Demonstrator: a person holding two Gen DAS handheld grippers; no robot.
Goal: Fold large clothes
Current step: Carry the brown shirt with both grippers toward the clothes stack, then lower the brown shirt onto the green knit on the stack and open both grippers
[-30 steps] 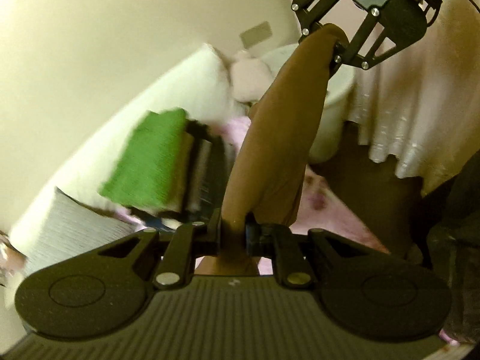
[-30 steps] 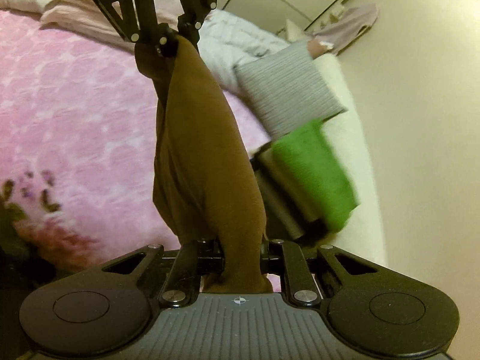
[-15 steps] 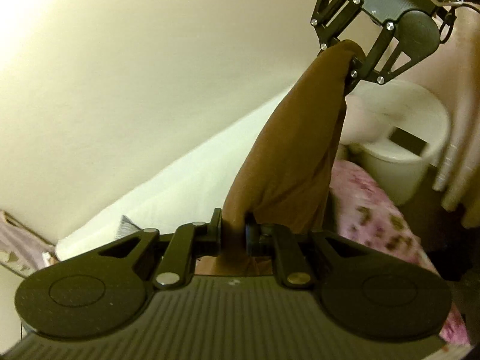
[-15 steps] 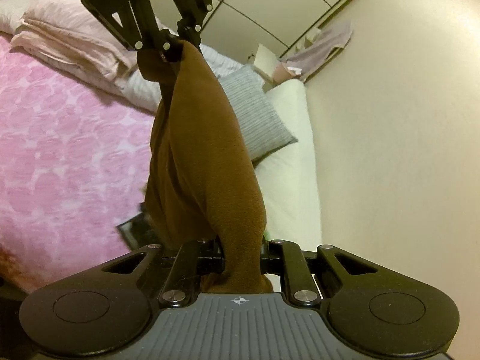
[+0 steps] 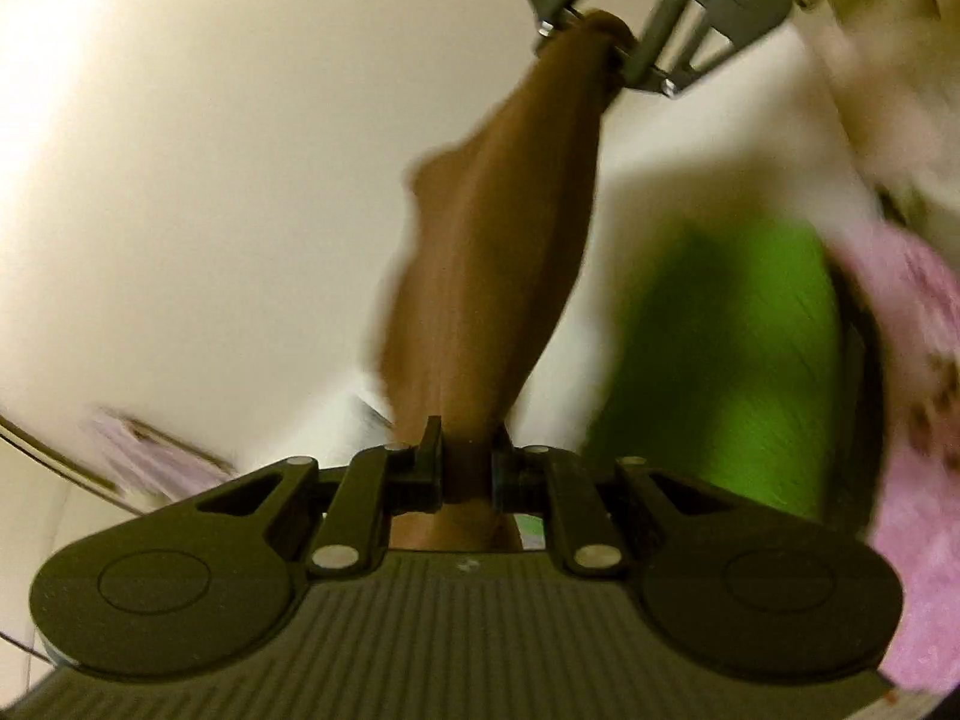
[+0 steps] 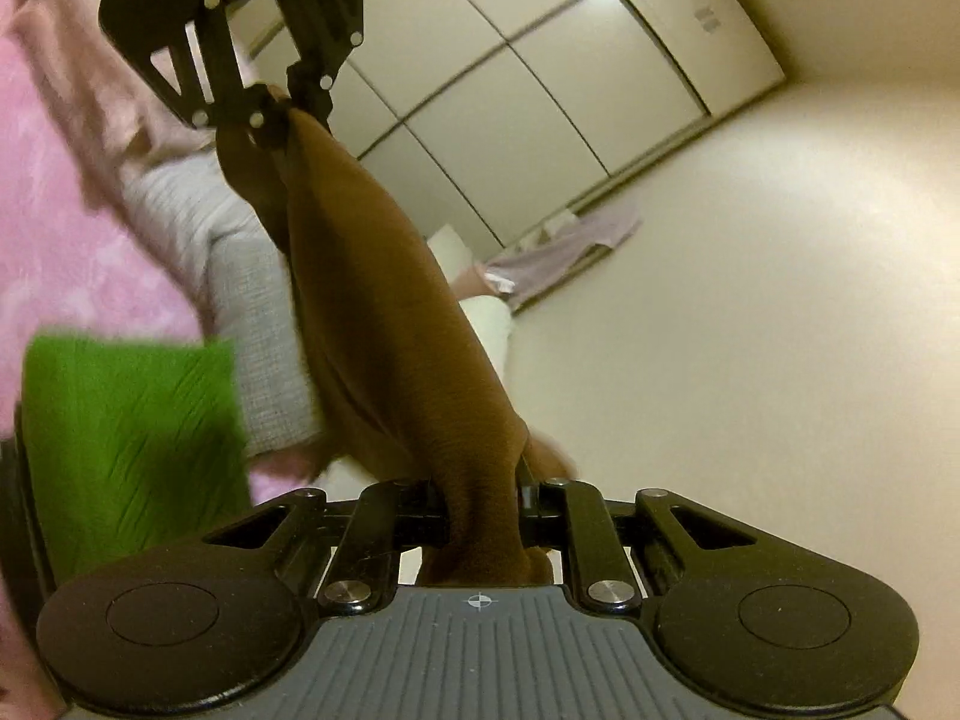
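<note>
A: Where is the garment at this moment?

B: The brown garment [image 5: 492, 276] hangs in the air, stretched like a thick band between the two tools. It touches no surface that I can see.

A: And the tongs, how do they stand?

B: The left gripper [image 5: 467, 461] is closed on one end of the cloth; the fabric passes between its jaws and bunches below them. The right gripper [image 6: 483, 495] is also clamped on the cloth, at the other end. In the left wrist view the right gripper appears at the top, with the brown cloth pinched in its tip. In the right wrist view the left gripper [image 6: 277, 114] is at the top left, gripping in the same way.

A: What lies around?

B: A folded green cloth [image 6: 129, 432] lies low at the left, on a pink bedcover [image 6: 54, 252]. Beside it lies a grey pillow [image 6: 252, 324]. Behind are pale wardrobe doors [image 6: 540, 78] and a cream wall [image 6: 780, 300]. The left wrist view is much blurred; there the green cloth [image 5: 732, 372] is only a smear at the right.
</note>
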